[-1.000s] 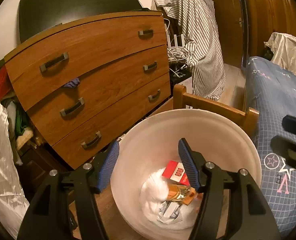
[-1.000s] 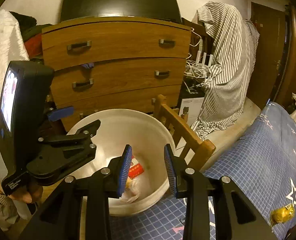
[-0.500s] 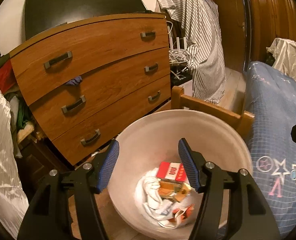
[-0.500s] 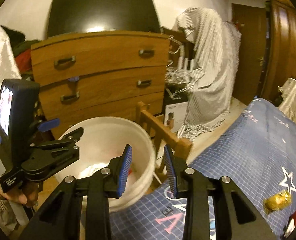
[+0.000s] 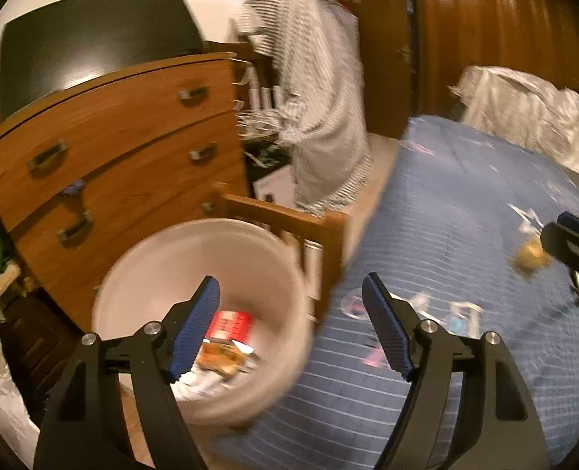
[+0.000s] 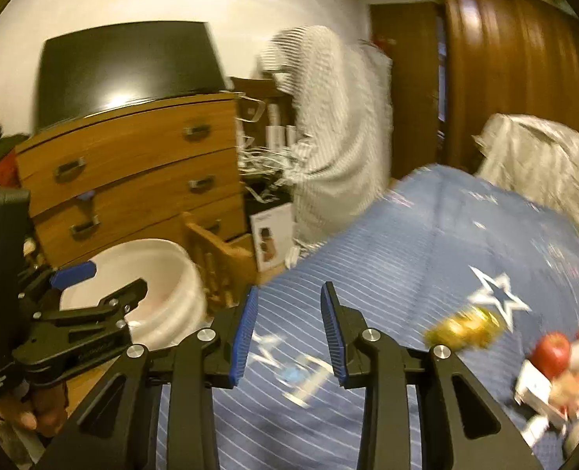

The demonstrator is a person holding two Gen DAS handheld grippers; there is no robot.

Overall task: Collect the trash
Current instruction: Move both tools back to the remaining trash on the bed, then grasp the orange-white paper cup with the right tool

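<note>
The dresser (image 5: 113, 145) stands far left, the blue bed (image 5: 465, 254) right, a chair (image 5: 289, 223) between bucket (image 5: 164, 258) and bed. Only the right view shows the apple (image 6: 552, 354) near the gold wrapper (image 6: 464, 327). The left gripper (image 5: 289, 329), jaws just widened, and the right gripper (image 6: 289, 331) both gape empty.

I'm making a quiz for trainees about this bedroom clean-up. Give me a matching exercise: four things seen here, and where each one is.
Things:
1. red box
2. gold wrapper
3. black TV
4. red apple

Places:
A. on top of the wooden dresser
B. inside the white bucket
C. on the blue bedspread, beside the white star
D. on the bedspread at the far right, among small packages

Pairs: 1-B, 2-C, 3-A, 4-D
</note>
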